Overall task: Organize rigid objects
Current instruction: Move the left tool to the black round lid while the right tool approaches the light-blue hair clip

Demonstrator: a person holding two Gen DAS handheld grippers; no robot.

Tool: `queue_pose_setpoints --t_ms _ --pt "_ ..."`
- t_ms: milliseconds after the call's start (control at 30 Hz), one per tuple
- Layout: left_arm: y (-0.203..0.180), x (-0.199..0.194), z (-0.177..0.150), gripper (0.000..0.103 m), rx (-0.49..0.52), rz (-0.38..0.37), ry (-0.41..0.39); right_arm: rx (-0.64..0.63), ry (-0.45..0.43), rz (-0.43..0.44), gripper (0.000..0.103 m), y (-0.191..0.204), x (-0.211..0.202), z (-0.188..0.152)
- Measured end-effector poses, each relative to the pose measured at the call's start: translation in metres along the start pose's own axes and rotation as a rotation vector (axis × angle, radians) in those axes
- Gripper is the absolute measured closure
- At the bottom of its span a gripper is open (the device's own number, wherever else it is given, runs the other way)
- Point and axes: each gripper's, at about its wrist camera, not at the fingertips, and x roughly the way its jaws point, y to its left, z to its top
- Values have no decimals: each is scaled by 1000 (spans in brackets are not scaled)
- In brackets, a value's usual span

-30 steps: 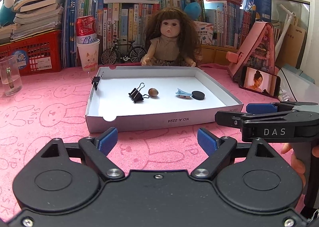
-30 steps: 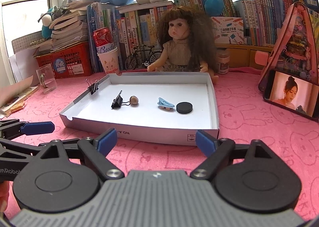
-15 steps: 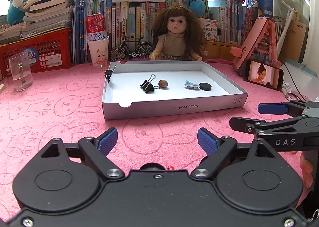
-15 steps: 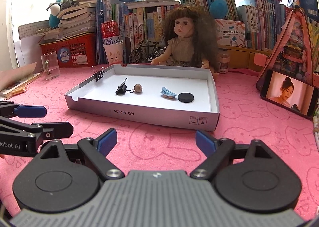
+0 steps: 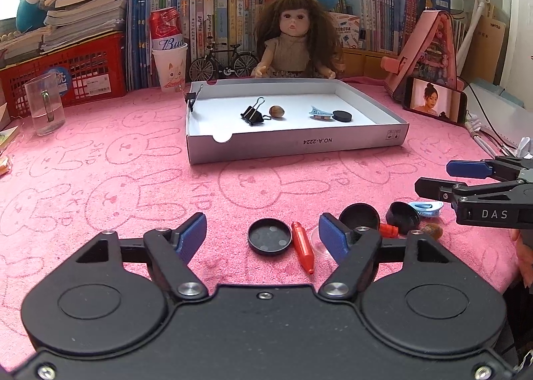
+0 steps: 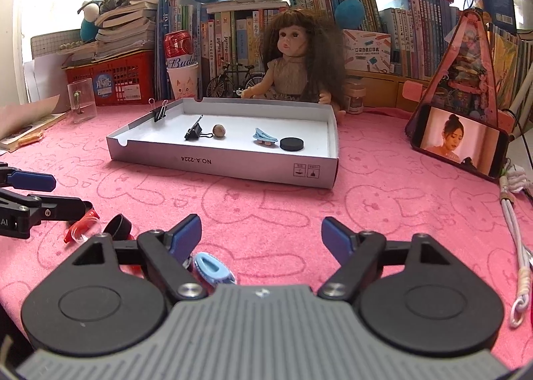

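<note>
The small things I had to sort lay on the pink cloth right in front of me, low in both views. In the left view a round black lid (image 5: 269,236) lay face up between my left fingers, with a red pen (image 5: 302,246) touching its right side. Two more black lids (image 5: 359,216) sat low right, by a blue clip (image 5: 426,207) and a brown nut (image 5: 433,230).

My left claw (image 5: 261,236) was wide and held nothing. My right claw (image 6: 261,236) was wide and held nothing too. In the right view, another look at the blue clip (image 6: 213,268) showed it just under my right claw's left finger.

The white tray (image 5: 296,146) sat in the middle of the frame, well apart from these things. Inside it were a black binder clip (image 5: 252,112), a nut (image 5: 276,111), a blue clip (image 5: 320,112) and a black disc (image 5: 342,116). One more binder clip (image 5: 191,97) was pinched on its left wall.

I think I was at the picking step. Next I would need to drop a claw over one thing, likely the lid, close on its edge, and carry it to the tray.

The tray's front read "NO.A-2224", upside down. The red can (image 5: 165,29) at upper left read "Bud". My right claw showed "DAS" in the left view.
</note>
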Motion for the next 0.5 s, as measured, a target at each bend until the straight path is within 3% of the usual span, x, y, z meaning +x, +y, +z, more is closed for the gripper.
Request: queue_pose_setpoints --t_ms 233,500 --pt "3 -9 -6 56 6 -1 17 -34 18 35 37 2 -12 -10" --pt "4 -6 -11 64 0 9 43 -98 27 55 46 14 -12 -14"
